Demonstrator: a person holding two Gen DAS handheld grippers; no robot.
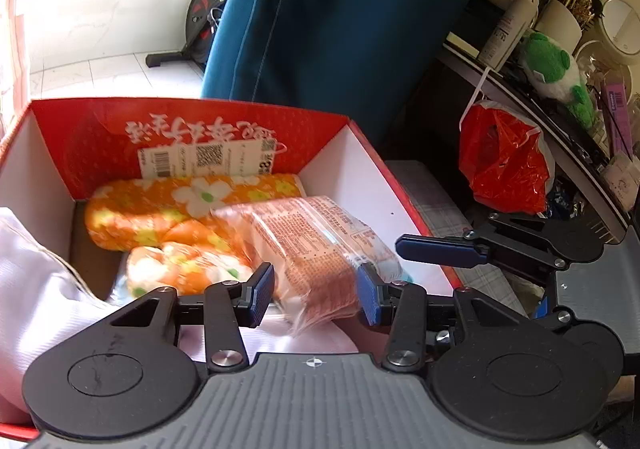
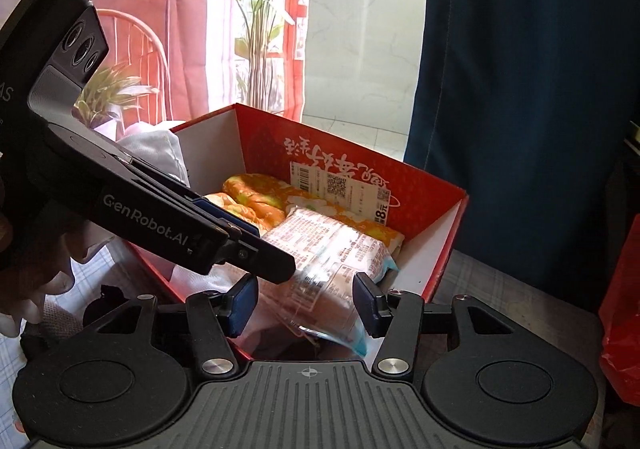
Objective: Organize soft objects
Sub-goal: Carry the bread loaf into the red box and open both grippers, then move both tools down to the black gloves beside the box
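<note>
A red cardboard box point(image 1: 100, 129) with white inner walls holds an orange flowered soft roll point(image 1: 188, 205), a second flowered bundle point(image 1: 180, 269) and a pink plastic-wrapped tissue pack point(image 1: 316, 249). A white cloth point(image 1: 36, 281) drapes over its left wall. My left gripper point(image 1: 316, 295) is open, its pads on either side of the pack's near end. The box point(image 2: 440, 193), the roll point(image 2: 256, 189) and the pack point(image 2: 320, 257) show in the right wrist view too. My right gripper point(image 2: 306, 303) is open at the box's near edge, the pack between its pads. The left gripper's arm point(image 2: 160, 217) crosses in front.
A blue fabric panel point(image 1: 340, 9) hangs behind the box. A red plastic bag point(image 1: 504, 157) hangs from a dark shelf at right, which carries a green plush toy point(image 1: 556, 69), bottles and brushes. An exercise bike point(image 1: 204, 17) stands far back. A checked cloth point(image 1: 440, 209) lies under the box.
</note>
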